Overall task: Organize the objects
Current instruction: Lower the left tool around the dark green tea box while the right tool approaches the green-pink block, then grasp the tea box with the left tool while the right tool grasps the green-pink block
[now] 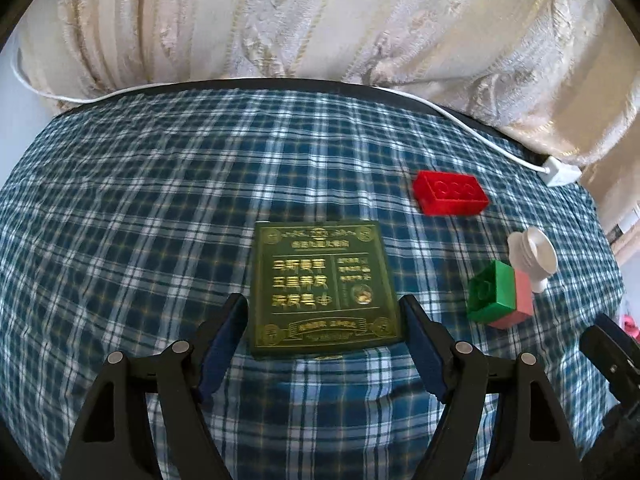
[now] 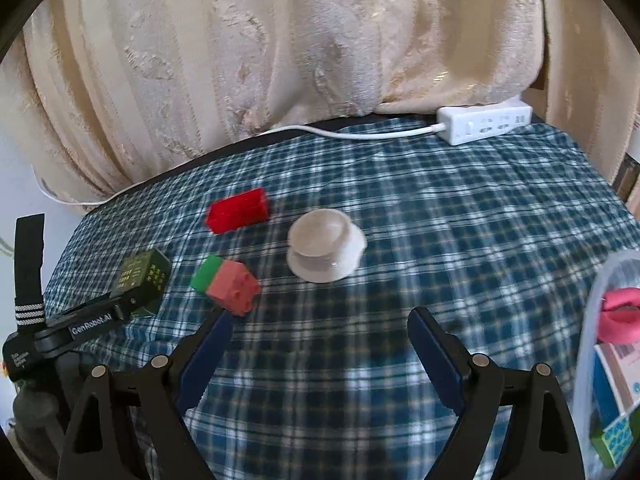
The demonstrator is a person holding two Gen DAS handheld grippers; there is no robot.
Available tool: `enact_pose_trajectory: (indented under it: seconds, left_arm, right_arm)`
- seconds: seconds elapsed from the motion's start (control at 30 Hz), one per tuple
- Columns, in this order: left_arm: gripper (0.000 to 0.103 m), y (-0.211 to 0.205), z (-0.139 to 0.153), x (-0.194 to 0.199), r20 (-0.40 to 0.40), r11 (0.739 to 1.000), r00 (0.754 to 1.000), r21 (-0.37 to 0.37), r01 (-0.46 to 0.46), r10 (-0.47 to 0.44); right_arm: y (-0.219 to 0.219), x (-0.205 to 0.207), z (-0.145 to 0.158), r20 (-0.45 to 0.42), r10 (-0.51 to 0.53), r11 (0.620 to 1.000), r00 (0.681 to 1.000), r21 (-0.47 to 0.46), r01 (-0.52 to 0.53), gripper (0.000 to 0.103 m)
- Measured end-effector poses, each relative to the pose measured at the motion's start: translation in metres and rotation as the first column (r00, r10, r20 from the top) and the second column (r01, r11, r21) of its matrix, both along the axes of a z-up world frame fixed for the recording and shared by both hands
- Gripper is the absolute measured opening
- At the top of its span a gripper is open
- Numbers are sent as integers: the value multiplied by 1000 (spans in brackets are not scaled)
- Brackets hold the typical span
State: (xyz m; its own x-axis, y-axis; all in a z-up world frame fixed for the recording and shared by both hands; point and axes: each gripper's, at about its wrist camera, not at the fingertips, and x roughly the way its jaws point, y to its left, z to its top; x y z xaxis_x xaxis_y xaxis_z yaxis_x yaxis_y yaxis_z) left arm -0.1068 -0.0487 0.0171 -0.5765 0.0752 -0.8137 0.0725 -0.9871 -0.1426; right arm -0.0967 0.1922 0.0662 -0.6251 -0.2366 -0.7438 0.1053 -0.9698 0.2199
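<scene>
fingers [image 1: 230,334] of the left gripper [image 1: 323,320] stand apart, one on each side of the near end of the green box [image 1: 322,286]; whether the blue pads touch its edges cannot be told.

left wrist view: green box lies flat on the blue plaid cloth [image 1: 140,200], gold print on its top. right of it, well apart, a green block [image 1: 490,290] and pink block [image 1: 518,306] touch side by side. white funnel-shaped piece [image 1: 532,258] lies tipped just behind them, touching or nearly so. red block [image 1: 450,193] sits farther back, alone. white cable [image 1: 472,130] runs along the far edge of the cloth to a white power strip [image 1: 560,171]. cream curtain [image 1: 320,20] hangs behind. part of the right gripper [image 1: 612,350] shows at the right edge.

right wrist view: right gripper [image 2: 320,326] wide, nothing between its fingers [image 2: 430,334], only bare cloth [image 2: 460,220] below. white piece [image 2: 326,246] ahead of the gap, well apart from the tips. pink block [image 2: 236,290] and green block [image 2: 207,274] left of it, near the left fingertip. red block [image 2: 238,210] behind them. left gripper [image 2: 120,306] enters from the left edge at the green box [image 2: 142,276]. power strip [image 2: 486,122] at the far edge, cable [image 2: 360,133] leading left. clear bin [image 2: 588,340] at the right edge holds a pink item [image 2: 622,314] and some packets, blurred.
</scene>
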Motion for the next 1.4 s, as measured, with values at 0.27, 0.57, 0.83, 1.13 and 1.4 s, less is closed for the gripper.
enact_pose_trajectory:
  seconds: [0.27,0.57,0.83,1.13,1.4]
  left_arm:
    - [78,-2,-1,-7,-13,1000,1000,9,6,-6]
    - [68,-6,-2,-5,-34,1000,999,-20,5,-6]
    - [68,-9,8,7,-76,992,997,-117,-42,34]
    - [68,-8,17,18,-111,981,992,-178,-72,53]
    - [68,-8,21,20,-114,982,992,-176,-74,54]
  right_arm:
    - [-27,-15,-7,12,59,998,998,21,-59,92]
    - [-49,-25,-15,32,106,994,994,35,-107,92]
    - [-63,-34,-17,30,113,991,993,62,-115,92]
    - [-77,-42,-21,18,126,986,992,104,-128,90]
    - [-88,-47,-29,32,148,978,988,144,-151,66]
